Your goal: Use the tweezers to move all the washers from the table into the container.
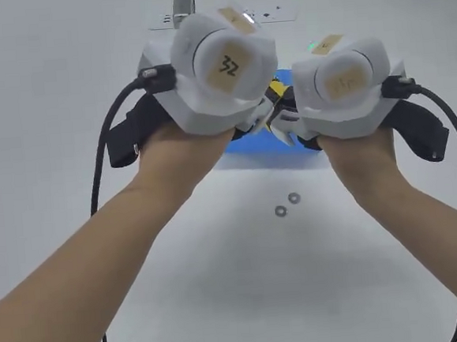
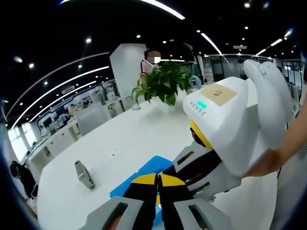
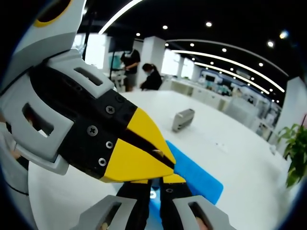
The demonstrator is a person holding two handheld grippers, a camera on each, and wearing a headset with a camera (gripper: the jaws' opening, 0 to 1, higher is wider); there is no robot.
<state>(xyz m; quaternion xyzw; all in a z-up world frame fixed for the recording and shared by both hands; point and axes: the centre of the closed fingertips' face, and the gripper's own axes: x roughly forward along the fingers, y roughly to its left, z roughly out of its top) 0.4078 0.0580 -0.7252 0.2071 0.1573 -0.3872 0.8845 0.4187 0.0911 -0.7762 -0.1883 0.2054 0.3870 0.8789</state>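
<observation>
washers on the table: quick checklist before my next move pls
1. washers found: ok, two lie on the table, clear of the blue container.
2. tweezers in grip: cannot tell, the gripper bodies block the view.
3. left gripper shut: ok, yellow tips meet.
4. right gripper state: cannot tell, tips partly hidden.
5. grippers above washers: not ok, both sit over the container.

The white table carries 2 washers close together, a blue container beyond them and a metal block.
</observation>
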